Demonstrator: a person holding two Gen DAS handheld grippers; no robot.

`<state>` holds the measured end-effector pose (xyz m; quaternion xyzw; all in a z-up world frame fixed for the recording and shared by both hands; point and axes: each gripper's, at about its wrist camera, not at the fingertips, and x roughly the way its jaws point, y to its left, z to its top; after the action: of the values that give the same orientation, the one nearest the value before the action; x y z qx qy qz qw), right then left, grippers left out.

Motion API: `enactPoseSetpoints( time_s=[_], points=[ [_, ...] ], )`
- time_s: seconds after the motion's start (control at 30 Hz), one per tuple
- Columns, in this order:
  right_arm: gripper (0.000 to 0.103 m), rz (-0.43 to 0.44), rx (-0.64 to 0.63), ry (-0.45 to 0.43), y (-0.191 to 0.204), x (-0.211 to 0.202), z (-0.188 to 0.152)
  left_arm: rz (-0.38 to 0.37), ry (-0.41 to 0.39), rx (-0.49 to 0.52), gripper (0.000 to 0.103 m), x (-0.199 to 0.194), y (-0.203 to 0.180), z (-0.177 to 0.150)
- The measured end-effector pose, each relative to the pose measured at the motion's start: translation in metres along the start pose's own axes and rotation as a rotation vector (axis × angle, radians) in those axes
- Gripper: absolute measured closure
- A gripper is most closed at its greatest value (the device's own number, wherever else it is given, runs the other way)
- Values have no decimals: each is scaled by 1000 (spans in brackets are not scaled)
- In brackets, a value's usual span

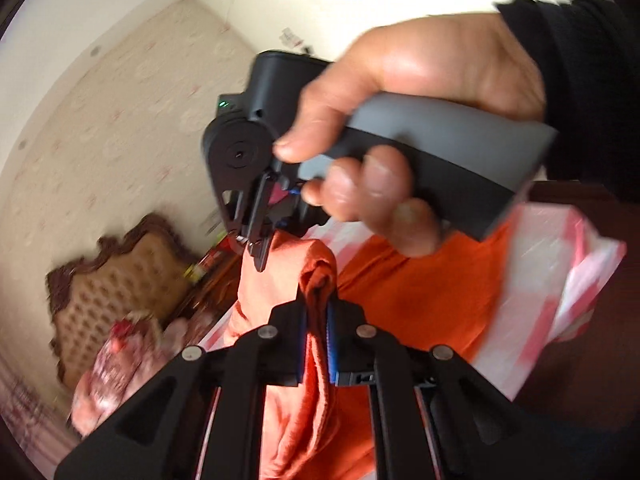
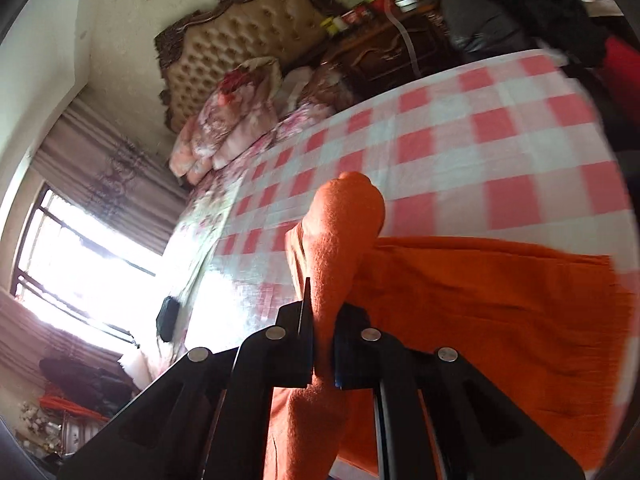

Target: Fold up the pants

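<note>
Here the orange pants [image 2: 460, 300] bunch, pinched inside both grippers' jaws.

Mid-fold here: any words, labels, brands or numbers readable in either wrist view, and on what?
None can be read.
Stickers on the wall: print too blurred.
Red cans on the nightstand: labels too small and blurred.
Orange pants, left gripper, right gripper: no visible text.
</note>
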<state>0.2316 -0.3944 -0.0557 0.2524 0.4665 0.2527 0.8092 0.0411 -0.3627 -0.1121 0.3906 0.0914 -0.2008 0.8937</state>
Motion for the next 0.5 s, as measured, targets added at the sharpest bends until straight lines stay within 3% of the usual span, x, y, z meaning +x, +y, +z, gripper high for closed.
enactPoseSetpoints(
  time_s=[0.13, 0.3, 0.5],
  points=[
    [95, -80, 48, 19, -58, -19, -7, -70, 2, 36, 95, 20, -45, 18],
    [92, -169, 86, 96, -114, 10, -21, -104, 82, 102, 95, 55, -83, 13],
    [94, -93, 62, 47, -116, -10, -28, -58, 48, 99, 95, 53, -84, 29]
  ],
)
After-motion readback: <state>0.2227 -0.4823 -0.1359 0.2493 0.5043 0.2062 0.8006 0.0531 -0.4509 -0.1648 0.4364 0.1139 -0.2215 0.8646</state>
